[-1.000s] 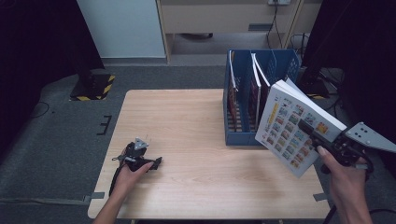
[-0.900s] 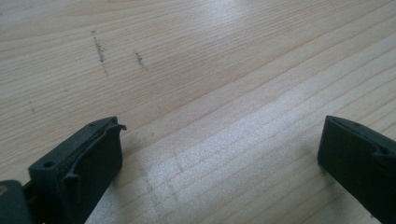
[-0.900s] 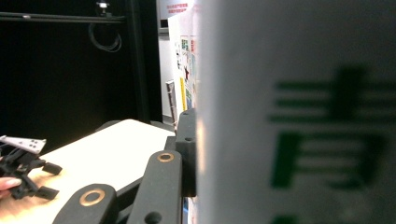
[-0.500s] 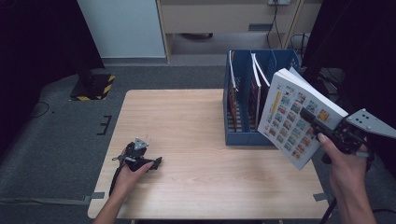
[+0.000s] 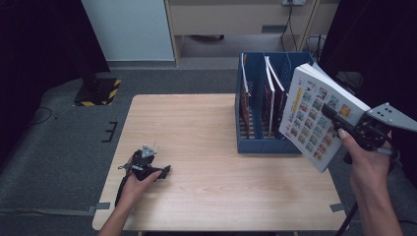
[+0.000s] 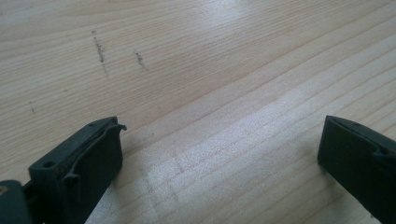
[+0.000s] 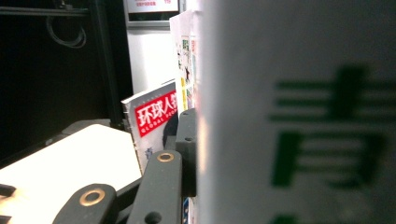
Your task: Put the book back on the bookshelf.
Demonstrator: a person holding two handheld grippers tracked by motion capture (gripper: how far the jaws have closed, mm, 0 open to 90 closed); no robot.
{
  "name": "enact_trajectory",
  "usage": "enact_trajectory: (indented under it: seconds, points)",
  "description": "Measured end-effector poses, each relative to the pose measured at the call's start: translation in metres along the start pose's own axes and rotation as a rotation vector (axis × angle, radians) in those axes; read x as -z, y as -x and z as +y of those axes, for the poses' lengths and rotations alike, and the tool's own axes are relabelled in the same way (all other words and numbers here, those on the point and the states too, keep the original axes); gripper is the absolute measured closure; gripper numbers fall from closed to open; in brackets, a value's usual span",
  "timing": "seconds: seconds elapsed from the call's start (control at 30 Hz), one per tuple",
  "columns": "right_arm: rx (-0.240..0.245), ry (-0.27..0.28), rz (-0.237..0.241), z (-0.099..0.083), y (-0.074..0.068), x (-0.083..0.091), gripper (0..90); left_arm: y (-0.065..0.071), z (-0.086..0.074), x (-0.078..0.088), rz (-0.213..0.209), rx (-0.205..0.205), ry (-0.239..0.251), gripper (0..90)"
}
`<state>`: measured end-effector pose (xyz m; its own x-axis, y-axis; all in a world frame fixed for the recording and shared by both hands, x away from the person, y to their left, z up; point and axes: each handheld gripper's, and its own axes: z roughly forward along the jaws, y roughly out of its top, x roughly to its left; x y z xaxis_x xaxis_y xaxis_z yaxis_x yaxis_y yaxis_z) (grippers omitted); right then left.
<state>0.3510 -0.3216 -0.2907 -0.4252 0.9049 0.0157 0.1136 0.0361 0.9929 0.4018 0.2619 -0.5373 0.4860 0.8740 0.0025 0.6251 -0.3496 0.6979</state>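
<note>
**Book lifted beside the file rack**

Book (image 5: 317,115), one thick volume with a grid of small coloured pictures on its cover, is clamped between my right gripper's (image 5: 339,123) jaws. They are closed on its lower right edge, and in the right gripper view one black jaw lies flat against its pale face (image 7: 299,112). It hangs in the air, tilted, its upper end leaning away from my fingers toward the blue file rack (image 5: 251,145), which stands just beyond it on the far right part of the table (image 5: 196,123). I count one rack, with about three magazines standing upright in its slots; one, seen past my jaw, has a red title block (image 7: 156,114).

My left gripper (image 5: 164,171) rests on the table near its front left edge, well apart from the book. Its two jaws stand wide apart with bare wood between them and hold nothing; one finger (image 6: 81,165) sits low at the left of the left gripper view.

Against a second ago, the book has come up and tipped more upright, and it now overlaps the rack's right end. My right hand (image 5: 366,162) has risen with it. The left gripper lies where it lay, and the magazines have not shifted.
</note>
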Motion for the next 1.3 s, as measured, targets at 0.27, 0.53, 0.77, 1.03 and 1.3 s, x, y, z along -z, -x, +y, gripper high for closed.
enact_trajectory:
  seconds: [0.27,0.53,0.77,1.03,1.3]
  points:
    - [-0.004,-0.020,-0.045,-0.002,0.006,-0.013,74.0,0.000,0.000,0.000,0.000,0.000,0.000,0.0]
    - [-0.018,-0.021,-0.084,-0.002,0.012,-0.023,74.0,0.000,0.000,0.000,0.000,0.000,0.000,0.0]
    - [-0.018,-0.020,-0.104,-0.001,0.015,-0.028,74.0,0.000,0.000,0.000,0.000,0.000,0.000,0.0]
    - [-0.024,-0.026,-0.131,0.001,0.019,-0.040,74.0,0.000,0.000,0.000,0.000,0.000,-0.001,0.0]
    - [-0.033,-0.028,-0.165,0.004,0.023,-0.049,74.0,0.000,0.000,0.000,0.001,0.000,-0.001,0.0]
